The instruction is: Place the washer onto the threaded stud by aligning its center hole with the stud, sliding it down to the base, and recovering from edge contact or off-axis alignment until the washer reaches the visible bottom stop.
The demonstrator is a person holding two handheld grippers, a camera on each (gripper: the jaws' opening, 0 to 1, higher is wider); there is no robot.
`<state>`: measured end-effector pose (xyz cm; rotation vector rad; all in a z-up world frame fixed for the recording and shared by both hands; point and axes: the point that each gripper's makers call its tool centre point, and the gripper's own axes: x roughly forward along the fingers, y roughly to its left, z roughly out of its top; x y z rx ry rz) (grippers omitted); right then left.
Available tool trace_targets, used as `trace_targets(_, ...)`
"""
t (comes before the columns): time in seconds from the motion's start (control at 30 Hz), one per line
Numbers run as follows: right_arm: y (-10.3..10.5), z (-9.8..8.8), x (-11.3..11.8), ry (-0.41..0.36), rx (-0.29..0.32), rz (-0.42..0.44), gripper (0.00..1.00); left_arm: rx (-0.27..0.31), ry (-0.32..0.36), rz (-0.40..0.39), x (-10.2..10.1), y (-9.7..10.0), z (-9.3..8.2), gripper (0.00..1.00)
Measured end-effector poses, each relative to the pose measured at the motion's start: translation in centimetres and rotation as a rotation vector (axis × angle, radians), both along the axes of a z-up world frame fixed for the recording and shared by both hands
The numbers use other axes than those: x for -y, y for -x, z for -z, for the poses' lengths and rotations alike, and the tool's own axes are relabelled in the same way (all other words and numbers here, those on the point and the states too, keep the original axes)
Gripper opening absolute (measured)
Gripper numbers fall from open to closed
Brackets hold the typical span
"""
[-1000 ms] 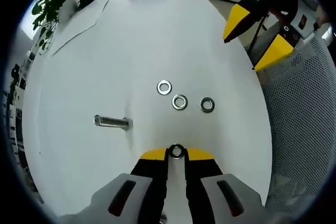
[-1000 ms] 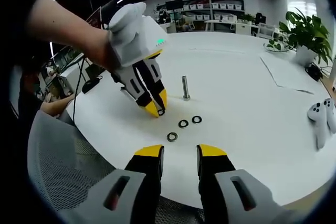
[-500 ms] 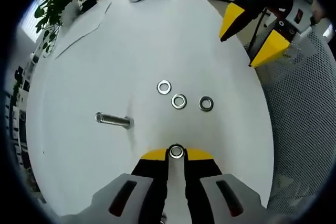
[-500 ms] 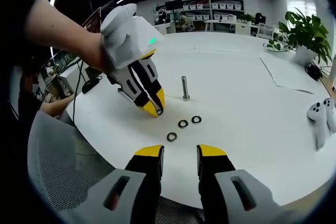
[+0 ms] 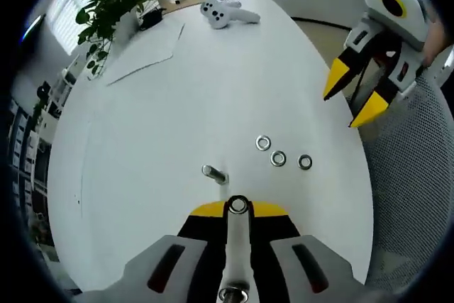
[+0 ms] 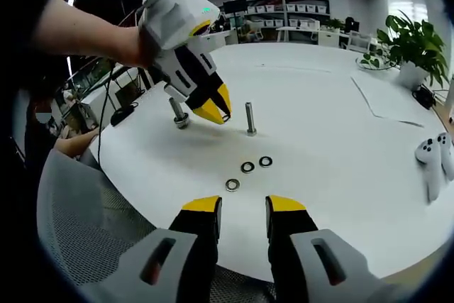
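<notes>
The left gripper [image 6: 218,113] grasps a washer [image 5: 237,206] between its yellow jaw tips. The washer is a small flat metal ring, bright silver, with a round centre hole; in the left gripper view it sits at the very tip of the jaws, its face toward the camera. In the right gripper view this gripper is raised above the white counter [image 6: 340,140], just beside the threaded stud [image 6: 250,118], apart from it.

The stud is a slim grey metal post standing upright on the counter, toward the edge nearest the right gripper. In the left gripper view it [image 5: 213,173] appears end-on, just beyond the held washer.

Three spare washers [image 6: 247,167] lie flat in a short row on the counter, between the stud and that near edge.

The right gripper [image 6: 243,207] hangs over the same edge, jaws released and holding nothing.
</notes>
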<state>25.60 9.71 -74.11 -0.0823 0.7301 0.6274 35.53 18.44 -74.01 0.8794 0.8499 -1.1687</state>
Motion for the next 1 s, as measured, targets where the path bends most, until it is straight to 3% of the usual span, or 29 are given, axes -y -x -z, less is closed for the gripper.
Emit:
trace_targets(0.2,0.0,0.0,0.0,0.0,0.0,0.001,0.28,0.037,0.029,0.009,1.2,-1.1,-1.6,0.08)
trace_targets(1.0,-0.1,0.0,0.2,-0.004,-0.003,0.014,0.27,0.018,-0.024,0.054,2.4,-2.4,-1.0,0.08)
